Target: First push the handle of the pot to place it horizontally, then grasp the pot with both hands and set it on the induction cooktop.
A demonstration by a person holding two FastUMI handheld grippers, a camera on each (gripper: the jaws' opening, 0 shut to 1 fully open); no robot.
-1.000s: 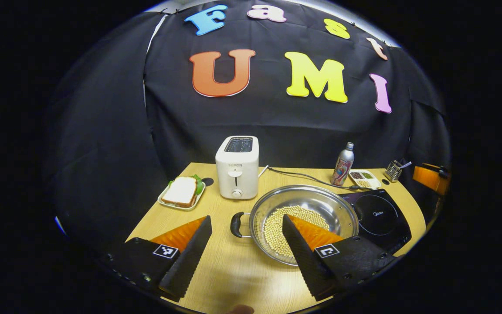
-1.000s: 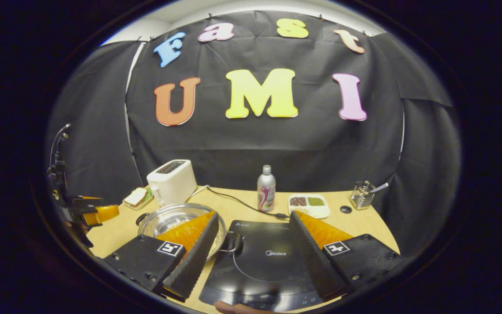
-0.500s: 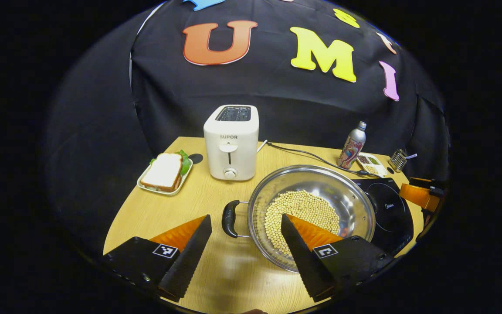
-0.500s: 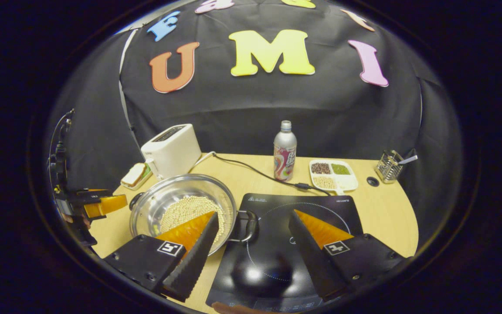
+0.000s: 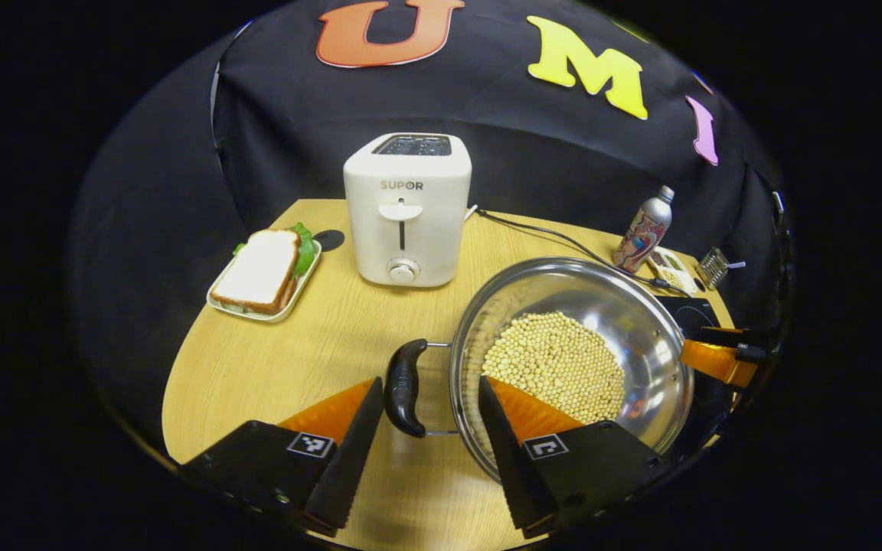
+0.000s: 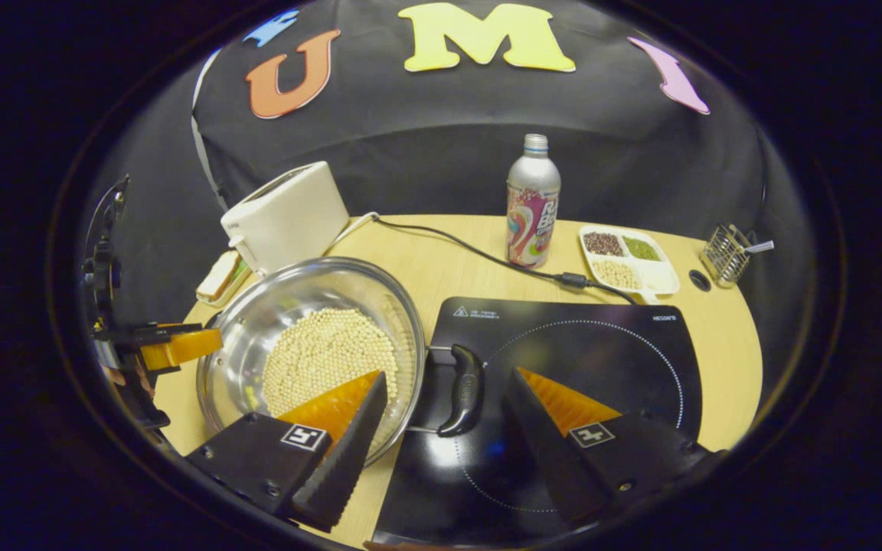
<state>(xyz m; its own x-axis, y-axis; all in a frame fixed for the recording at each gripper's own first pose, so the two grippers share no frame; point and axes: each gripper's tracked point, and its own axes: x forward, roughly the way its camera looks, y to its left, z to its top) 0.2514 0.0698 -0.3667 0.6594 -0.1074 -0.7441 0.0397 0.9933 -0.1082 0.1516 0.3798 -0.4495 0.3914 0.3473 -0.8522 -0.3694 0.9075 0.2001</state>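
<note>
The white toaster (image 5: 407, 210) carries the word "SUPOR" on its front; the induction cooktop (image 6: 563, 360) has small white marks at its far corners, too small to tell. The bottle (image 6: 533, 200) wears a colourful printed wrap whose letters are not clear.

The pot (image 5: 571, 360), steel and holding pale beans (image 5: 556, 366), sits on the light wood-grain worktop (image 5: 288, 360) at 9 o'clock of the cooktop, its right handle (image 6: 462, 389) reaching over the cooktop's edge.

The left claw (image 5: 426, 451) stands apart, its fingers either side of the pot's left handle (image 5: 404, 386), not pressing it. The right claw (image 6: 449, 451) is likewise spread wide astride the right handle.

At 11 o'clock from the pot lies a sandwich (image 5: 263, 268) on a tray (image 5: 251, 310). Black cloth walls the booth behind the worktop.
</note>
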